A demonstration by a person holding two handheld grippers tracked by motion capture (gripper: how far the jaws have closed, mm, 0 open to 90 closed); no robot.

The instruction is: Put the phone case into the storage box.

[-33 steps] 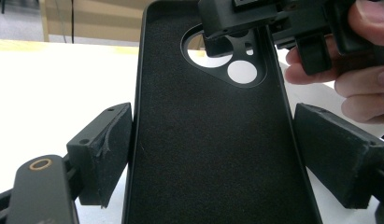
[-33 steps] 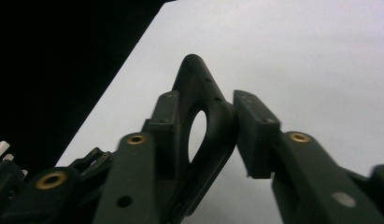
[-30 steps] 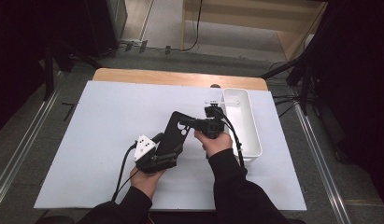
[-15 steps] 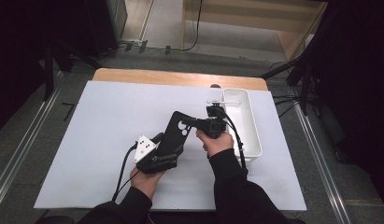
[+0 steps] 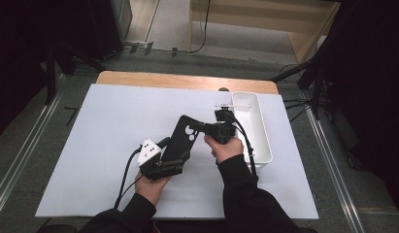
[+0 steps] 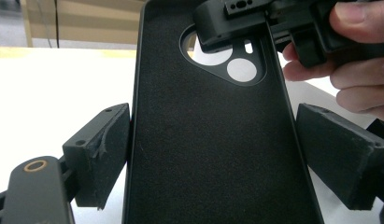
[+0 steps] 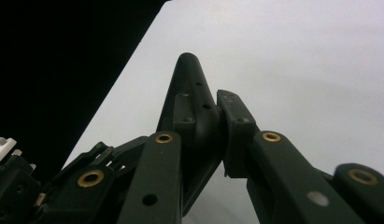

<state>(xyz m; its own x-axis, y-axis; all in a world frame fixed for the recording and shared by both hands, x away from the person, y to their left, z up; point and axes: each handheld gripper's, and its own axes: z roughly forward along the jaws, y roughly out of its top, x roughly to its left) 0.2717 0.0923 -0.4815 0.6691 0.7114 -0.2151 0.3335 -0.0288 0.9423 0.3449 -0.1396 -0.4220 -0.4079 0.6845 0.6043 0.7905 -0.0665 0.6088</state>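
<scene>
- My left gripper has its jaws spread on either side of the black phone case; in the left gripper view the left pad sits right against the case edge, while the right pad stands just clear of it.
- My right gripper is clamped on the case's far end, by the camera cutout; in the right gripper view both pads pinch the case rim between them.
- I see the case held up off the white tabletop, tilted, near the middle and slightly right of centre, its soft inner side facing my left gripper's camera.
- A white tray lies on the tabletop just right of my right hand.
- My left hand grips the tool on the near side, with the cable trailing toward the near edge.
</scene>
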